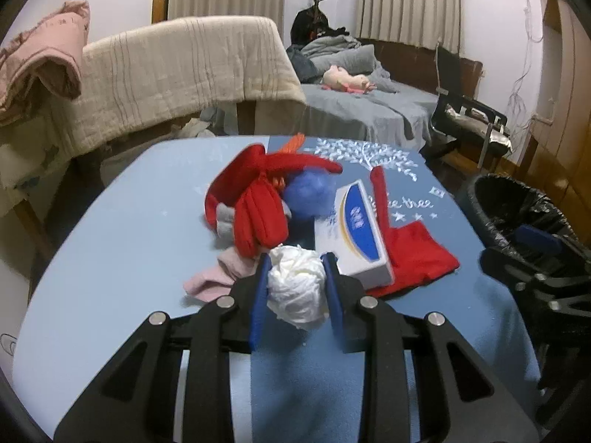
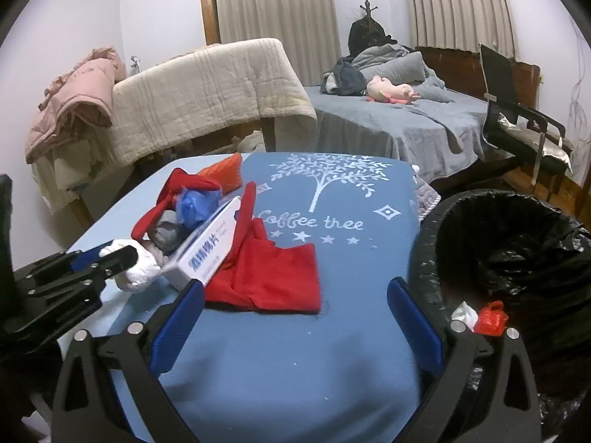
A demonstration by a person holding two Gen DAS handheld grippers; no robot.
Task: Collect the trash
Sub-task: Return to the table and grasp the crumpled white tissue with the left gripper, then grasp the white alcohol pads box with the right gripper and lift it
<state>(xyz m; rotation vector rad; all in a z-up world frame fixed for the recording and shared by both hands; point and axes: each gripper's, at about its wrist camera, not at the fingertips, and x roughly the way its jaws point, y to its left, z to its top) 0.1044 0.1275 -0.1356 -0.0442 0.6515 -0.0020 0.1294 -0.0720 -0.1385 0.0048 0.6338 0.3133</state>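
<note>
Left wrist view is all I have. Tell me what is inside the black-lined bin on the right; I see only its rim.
Observer: The black-lined bin already holds a crumpled red plastic scrap beside a small white scrap, low against its near wall.
Operator: Report the right gripper.
Observer: The right gripper is empty, its blue fingers spread wide above the blue tablecloth.
Operator: Confirm my grip from the side.
Observer: The left gripper is shut on the crumpled white tissue wad, which bulges out beyond its fingers next to the white and blue box.
</note>
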